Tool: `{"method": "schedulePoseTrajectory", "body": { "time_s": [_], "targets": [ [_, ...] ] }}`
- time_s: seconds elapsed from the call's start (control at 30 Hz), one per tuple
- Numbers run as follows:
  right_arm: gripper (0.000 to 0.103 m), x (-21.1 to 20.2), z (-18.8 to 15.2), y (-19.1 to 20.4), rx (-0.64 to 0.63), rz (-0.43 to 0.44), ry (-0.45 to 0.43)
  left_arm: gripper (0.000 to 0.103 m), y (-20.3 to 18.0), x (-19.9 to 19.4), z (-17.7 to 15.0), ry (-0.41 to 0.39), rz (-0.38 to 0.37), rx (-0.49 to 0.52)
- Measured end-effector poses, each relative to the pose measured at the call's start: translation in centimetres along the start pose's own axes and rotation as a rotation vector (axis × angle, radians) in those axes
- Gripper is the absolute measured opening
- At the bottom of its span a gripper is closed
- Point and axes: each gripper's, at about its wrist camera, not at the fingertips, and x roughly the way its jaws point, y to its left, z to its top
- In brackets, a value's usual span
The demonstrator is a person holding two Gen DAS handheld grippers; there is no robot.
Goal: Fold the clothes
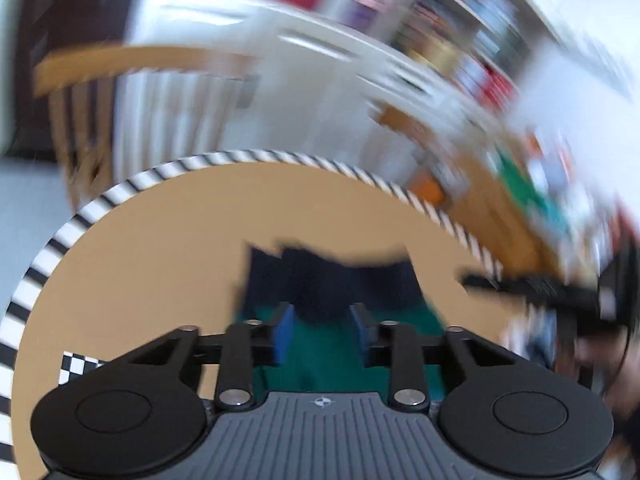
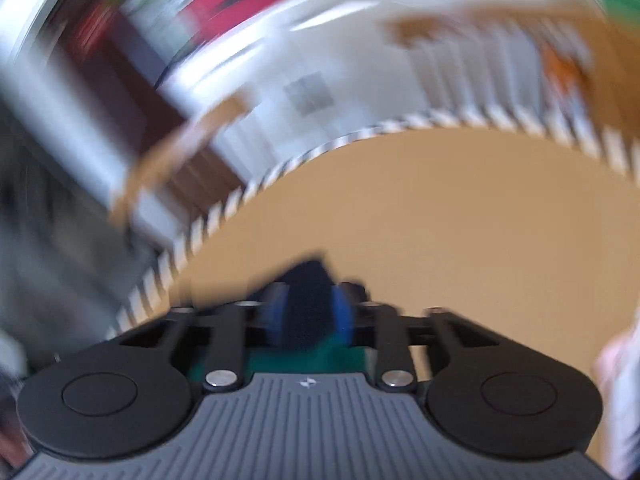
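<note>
Right gripper (image 2: pixel 308 318) pinching navy-green garment (image 2: pixel 308 304), left gripper (image 1: pixel 322 330) parted astride it

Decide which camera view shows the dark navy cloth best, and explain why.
The left wrist view: the navy cloth spreads wide over the green cloth on the table, beyond the left tool. The right wrist view shows only a bunched bit pinched in the right tool.

The garment (image 1: pixel 328 280) is dark navy on its upper part and teal green lower down — blurred, its kind unclear. It lies on the tan table at 6 o'clock, its navy edge bunched up (image 2: pixel 310 304).
</note>
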Motion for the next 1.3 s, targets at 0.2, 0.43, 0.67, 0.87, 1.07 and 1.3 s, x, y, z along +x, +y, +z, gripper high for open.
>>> {"method": "schedulePoseTrajectory", "body": {
  "time_s": [0.2,0.43,0.67,0.87,1.07,1.3],
  "targets": [
    [0.017,2.0,-8.0,1.7,-0.164,-0.06,0.054,0.026,-1.5,3.7,-7.1,0.063,0.094,0.054],
    [0.023,-1.6,-8.9,1.9,-0.083,-0.046,-0.052,0.032,-1.9,0.2,-7.8,0.004,0.083,0.038],
    [0.026,-6.3,-14.6,3.3,-0.261,-0.092,-0.061,0.041,-5.3,-1.7,-12.4,0.027,0.056,0.137],
    [0.025,-4.4,-15.5,3.8,-0.311,-0.163,-0.065,0.041,-5.9,-0.6,-12.8,0.041,0.107,0.123],
    [0.026,-6.8,-13.8,3.9,-0.24,-0.129,-0.078,0.05,-5.6,-4.3,-11.1,-0.027,0.06,0.072],
    [0.024,-1.8,-10.9,2.9,-0.135,-0.122,-0.038,0.041,-4.8,2.0,-7.7,0.051,0.086,-0.033]
  ]
}}
